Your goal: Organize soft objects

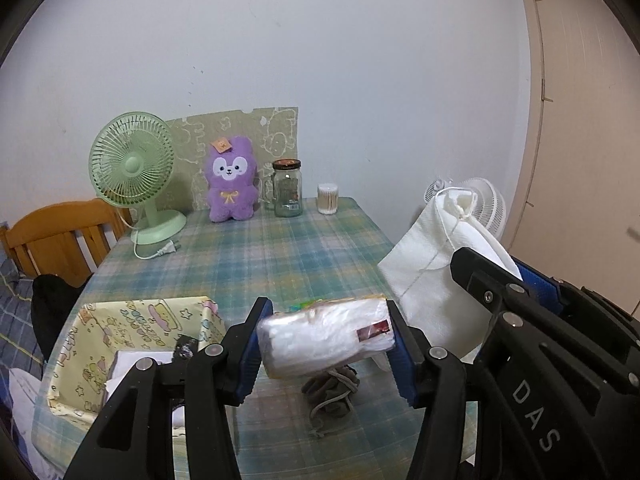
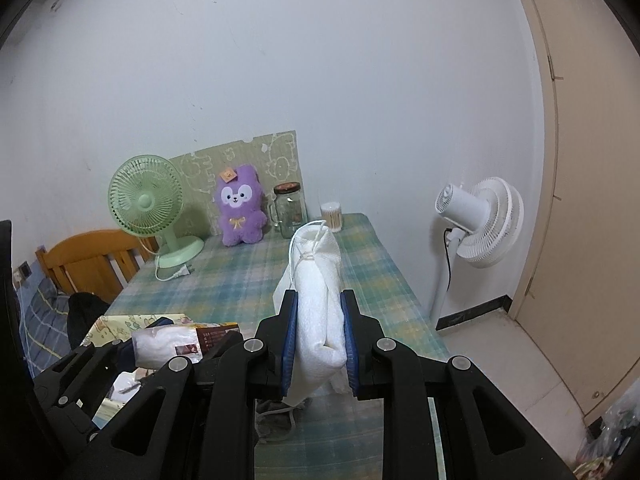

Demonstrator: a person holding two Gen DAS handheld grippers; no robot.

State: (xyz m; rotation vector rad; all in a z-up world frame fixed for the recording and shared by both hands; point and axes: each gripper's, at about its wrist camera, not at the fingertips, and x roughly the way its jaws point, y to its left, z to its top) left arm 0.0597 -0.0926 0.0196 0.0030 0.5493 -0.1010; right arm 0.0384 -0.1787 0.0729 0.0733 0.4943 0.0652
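**Both grippers carry soft items above the table**

The left gripper [image 1: 326,344] clamps a plastic tissue pack [image 1: 324,336] crosswise, near the patterned box [image 1: 132,320], probably its destination. The right gripper [image 2: 320,340] is clenched on a white drawstring pouch [image 2: 318,300], lifted clear of the checked tablecloth [image 1: 260,256]. A grey pouch [image 1: 332,392] lies underneath, untouched.

Both views are evenly lit by soft, diffuse indoor light, moderately dim, with a cool cast. No glare. Shadows are faint and soft-edged. Strong fisheye distortion bends straight lines near the frame borders; corners vignette to black. Near foreground items show slight blur.
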